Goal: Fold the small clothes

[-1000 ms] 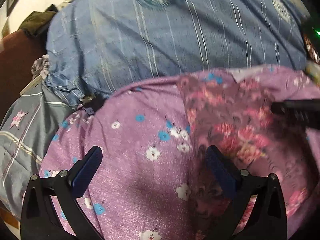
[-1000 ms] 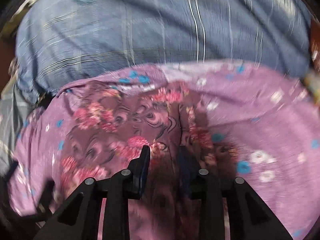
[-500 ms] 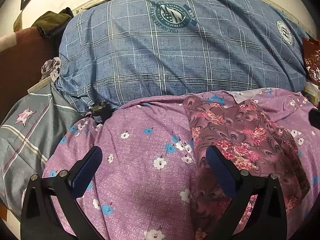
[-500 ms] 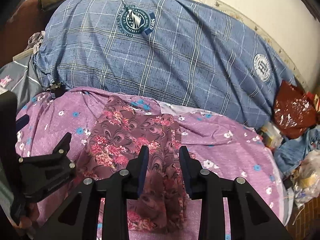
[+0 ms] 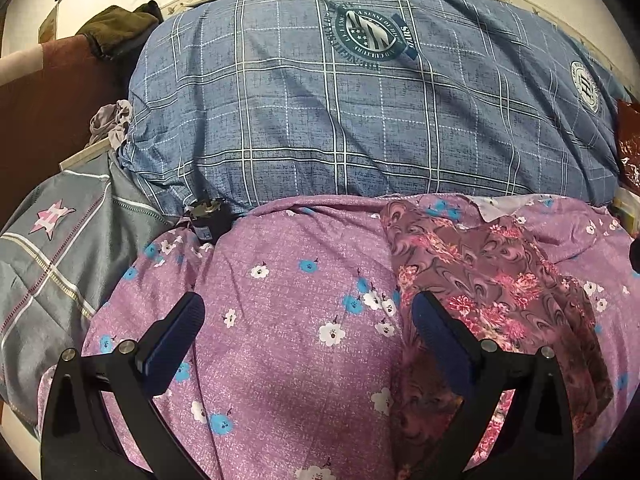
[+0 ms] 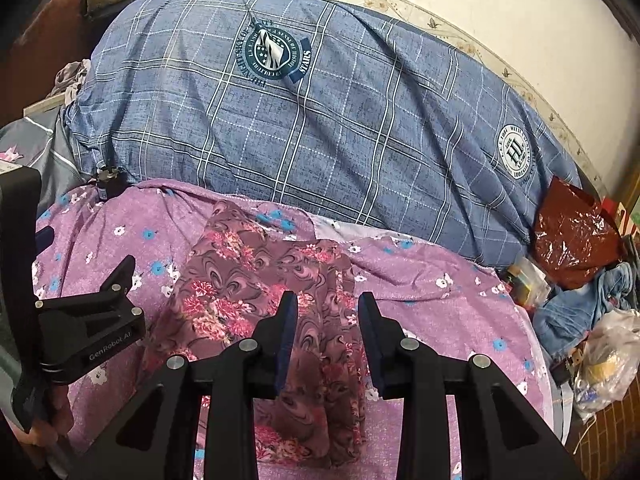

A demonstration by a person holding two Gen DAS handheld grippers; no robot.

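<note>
A small maroon garment with pink flowers [image 6: 264, 292] lies folded lengthwise on the purple flowered bedspread [image 6: 432, 300]. It also shows in the left wrist view [image 5: 492, 280], right of centre. My right gripper [image 6: 327, 312] hovers above the garment's near half, jaws partly open and empty. My left gripper [image 5: 308, 320] is wide open and empty above the bedspread [image 5: 288, 360], its right finger at the garment's left edge. The left gripper also shows in the right wrist view [image 6: 92, 320] at the left.
A big blue plaid pillow [image 5: 360, 112] fills the back of the bed. A grey star-print cloth [image 5: 52, 248] lies at the left. A small dark object [image 5: 208, 216] sits at the pillow's foot. A red bag [image 6: 576, 228], jeans and plastic bags lie off the bed's right edge.
Both grippers have pulled back and up from the garment. The right gripper's jaws have opened wider and the garment now lies free on the bedspread.
</note>
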